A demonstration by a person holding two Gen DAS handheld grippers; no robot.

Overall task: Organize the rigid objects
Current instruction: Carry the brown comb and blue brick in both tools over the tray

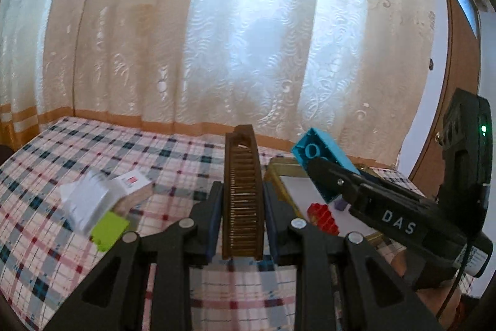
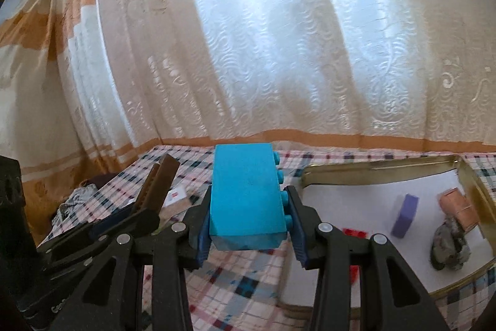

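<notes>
pale lace curtains [image 1: 217, 36] with an orange band hang behind a bed covered in a plaid sheet [image 1: 62, 163]. on the sheet to the left lie a white carton [image 1: 85, 200], a small box with a red mark [image 1: 136, 185] and a lime green block [image 1: 110, 230], close together. to the right sits a gold-rimmed tray [image 2: 341, 168] lined with white paper, and nothing stands between the held pieces and it.

the left tongs [image 1: 242, 207] are pinching a brown comb [image 1: 243, 194], raised above the sheet; its long axis runs along the fingers, pointing away from the camera toward the curtains, teeth facing up. the right tongs [image 2: 248, 216] are pinching a blue brick [image 2: 245, 194], also lifted off the bed, just left of the tray. the brick's long axis likewise points forward, and its studs face right.

the right wrist view shows the tray's contents more fully: a purple disc [image 2: 406, 214], a pinkish box [image 2: 458, 208], a grey lump [image 2: 449, 247] i cannot identify, and a red brick [image 2: 355, 233] partly hidden behind the tongs. the left wrist view shows the red brick's studs, the hollow underside of the blue brick, a wooden door [image 1: 458, 67] at the right and part of a hand under the right tool. the comb's teeth show clearly only in the left view.
</notes>
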